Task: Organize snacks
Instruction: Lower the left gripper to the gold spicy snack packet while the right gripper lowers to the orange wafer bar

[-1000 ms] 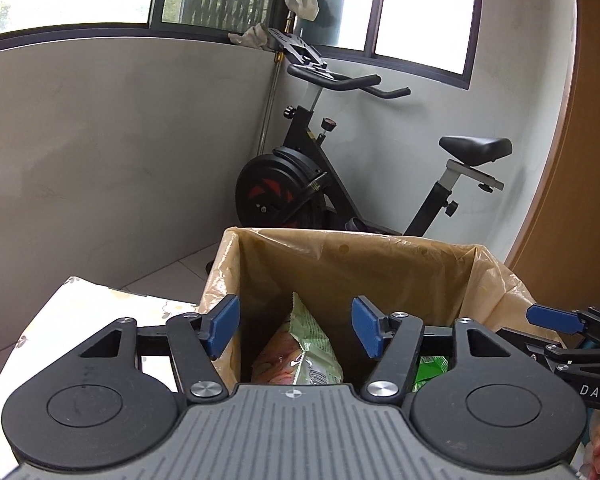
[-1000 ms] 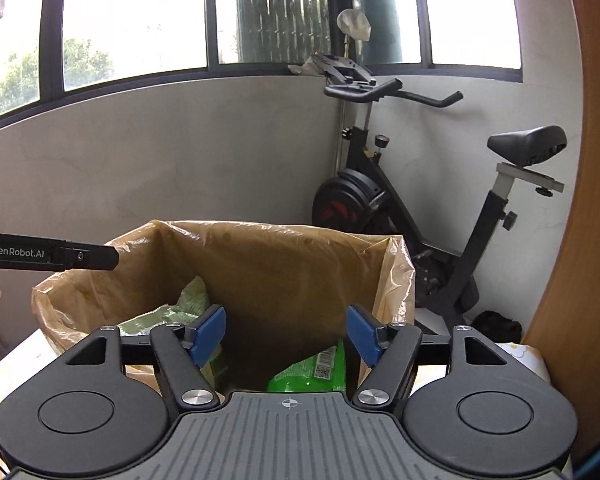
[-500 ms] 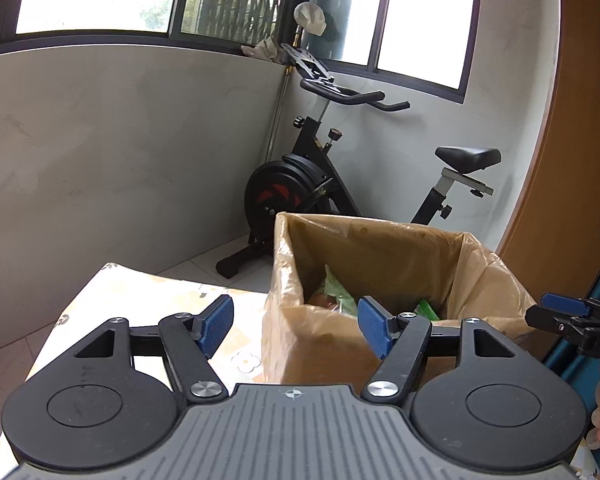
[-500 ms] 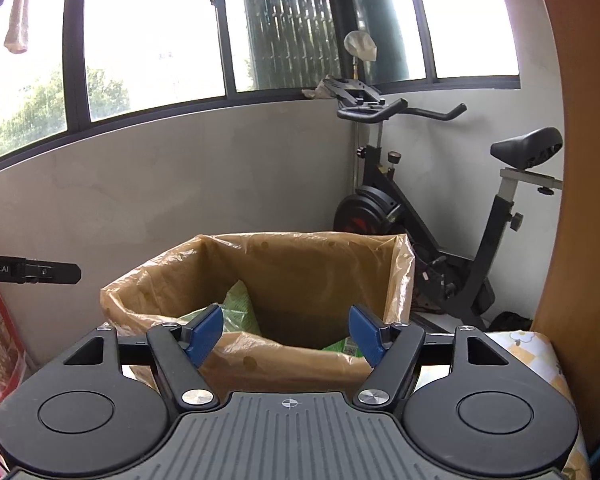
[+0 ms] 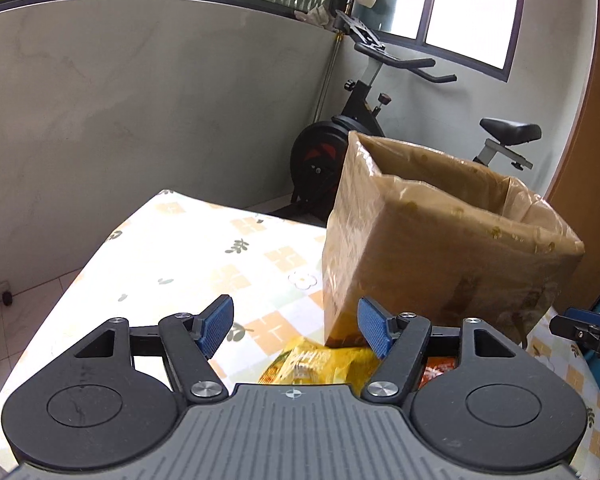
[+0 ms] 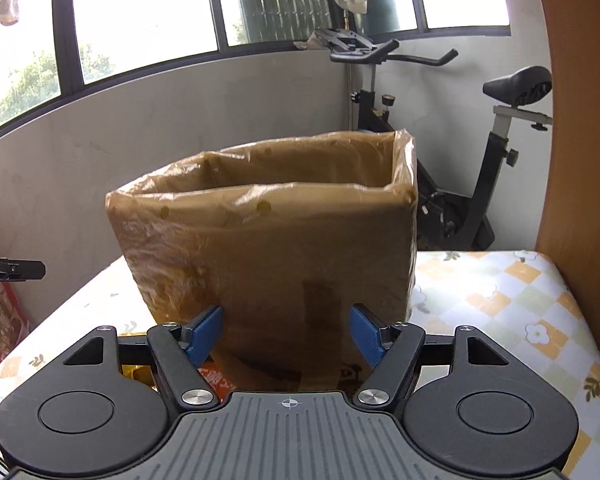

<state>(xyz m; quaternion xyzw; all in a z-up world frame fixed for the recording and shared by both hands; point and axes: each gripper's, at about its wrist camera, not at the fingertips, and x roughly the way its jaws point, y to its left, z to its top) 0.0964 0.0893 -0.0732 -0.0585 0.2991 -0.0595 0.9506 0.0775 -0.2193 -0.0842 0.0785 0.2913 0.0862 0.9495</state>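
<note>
Standing square brown plastic-lined box point(image 6: 268, 248) on patterned tablecloth point(image 5: 204, 252)

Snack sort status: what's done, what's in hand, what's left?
Done: can't tell. The brown plastic-lined cardboard box stands on the patterned table, and its inside is hidden from both views.
In hand: nothing. The left gripper, whose jaws have just been opening, and the right gripper are both open and empty.
Left: a yellow snack packet and an orange packet lie by the box's base, not yet packed.
</note>
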